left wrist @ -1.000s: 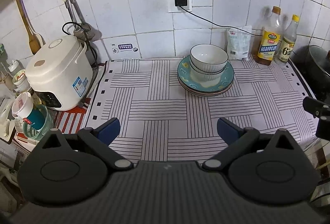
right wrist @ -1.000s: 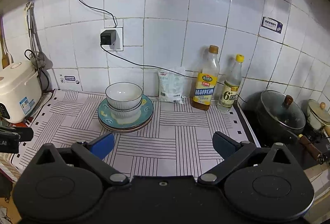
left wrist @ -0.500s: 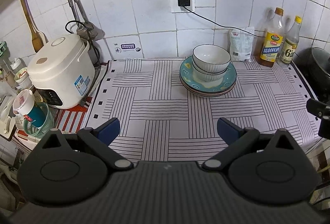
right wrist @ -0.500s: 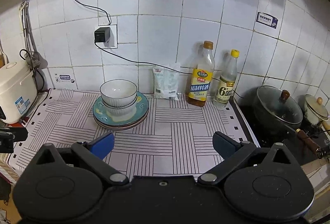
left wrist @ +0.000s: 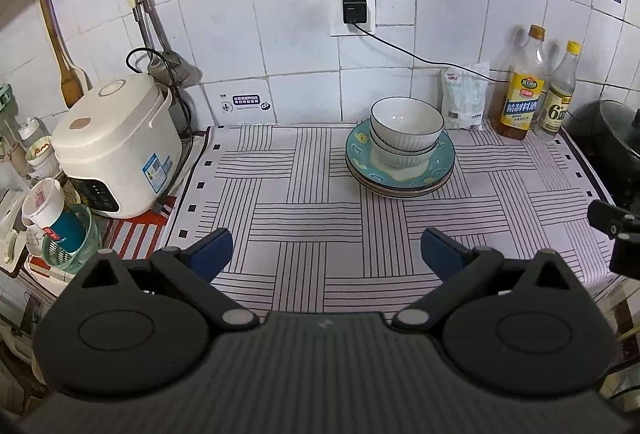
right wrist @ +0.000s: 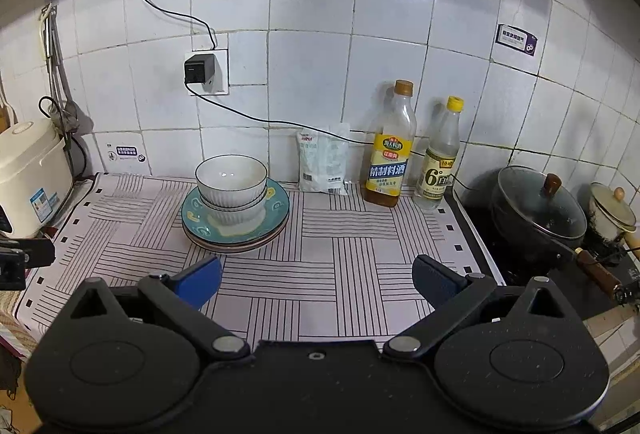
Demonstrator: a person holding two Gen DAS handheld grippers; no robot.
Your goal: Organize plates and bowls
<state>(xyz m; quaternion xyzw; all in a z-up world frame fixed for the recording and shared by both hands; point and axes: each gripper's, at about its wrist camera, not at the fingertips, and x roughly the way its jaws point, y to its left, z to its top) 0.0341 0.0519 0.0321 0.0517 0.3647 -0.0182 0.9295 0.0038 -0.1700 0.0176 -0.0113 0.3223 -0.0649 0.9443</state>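
Left gripper (left wrist: 326, 252) and right gripper (right wrist: 316, 280) were held spread and empty. Ahead of both, two nested bowls (left wrist: 406, 126) sat on stacked plates (left wrist: 400, 170), well apart. Tidied or awaiting sorting: undetermined. Any grasp was judged best at a rim.

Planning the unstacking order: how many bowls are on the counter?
2, nested: the upper bowl sits in the lower bowl, atop the plate stack. A third hidden between is unlikely.
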